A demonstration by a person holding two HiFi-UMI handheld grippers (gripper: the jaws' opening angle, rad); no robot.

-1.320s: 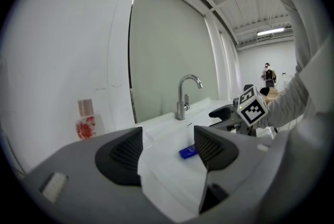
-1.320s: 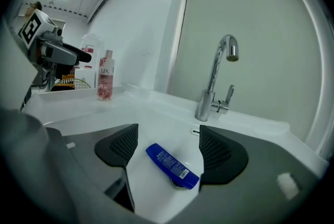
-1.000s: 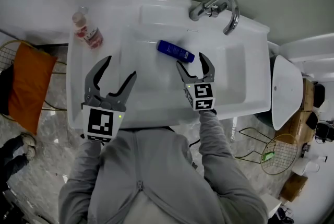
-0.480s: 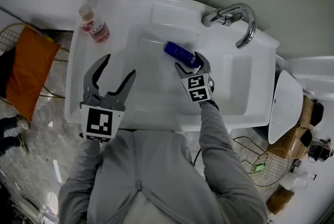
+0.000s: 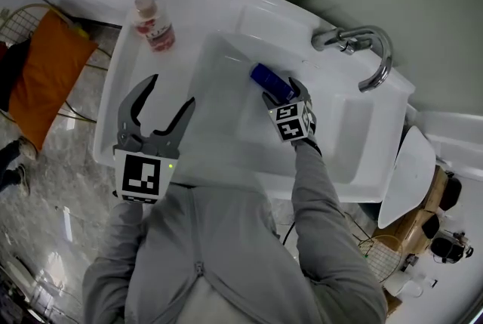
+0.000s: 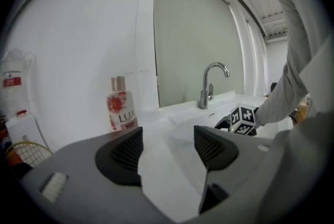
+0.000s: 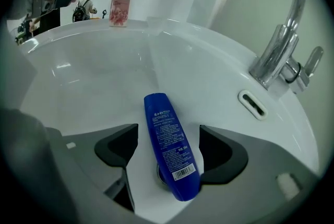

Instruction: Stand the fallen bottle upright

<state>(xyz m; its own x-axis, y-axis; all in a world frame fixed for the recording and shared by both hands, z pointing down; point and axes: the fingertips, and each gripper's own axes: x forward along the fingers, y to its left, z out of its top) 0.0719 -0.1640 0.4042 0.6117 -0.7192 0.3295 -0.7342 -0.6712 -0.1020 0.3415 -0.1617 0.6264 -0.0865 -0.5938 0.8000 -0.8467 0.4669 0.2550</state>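
Observation:
A blue bottle (image 7: pixel 169 147) lies on its side in the white sink basin (image 7: pixel 94 82), over the drain. In the head view the blue bottle (image 5: pixel 269 80) shows just ahead of my right gripper (image 5: pixel 283 94). My right gripper (image 7: pixel 168 151) is open with the bottle's lower end between its jaws; a gap remains on both sides. My left gripper (image 5: pixel 161 107) is open and empty above the sink's left rim. In its own view the left gripper (image 6: pixel 166 145) frames bare white counter.
A pink-labelled bottle (image 5: pixel 153 24) stands upright on the sink's far left corner, also the pink-labelled bottle (image 6: pixel 120 105) in the left gripper view. The chrome tap (image 5: pixel 362 47) arches over the basin at the back right. An orange cloth (image 5: pixel 41 73) in a wire basket sits left of the sink.
My right gripper has moved forward into the basin until its jaws came around the blue bottle. The left gripper has stayed put. The head camera has tilted.

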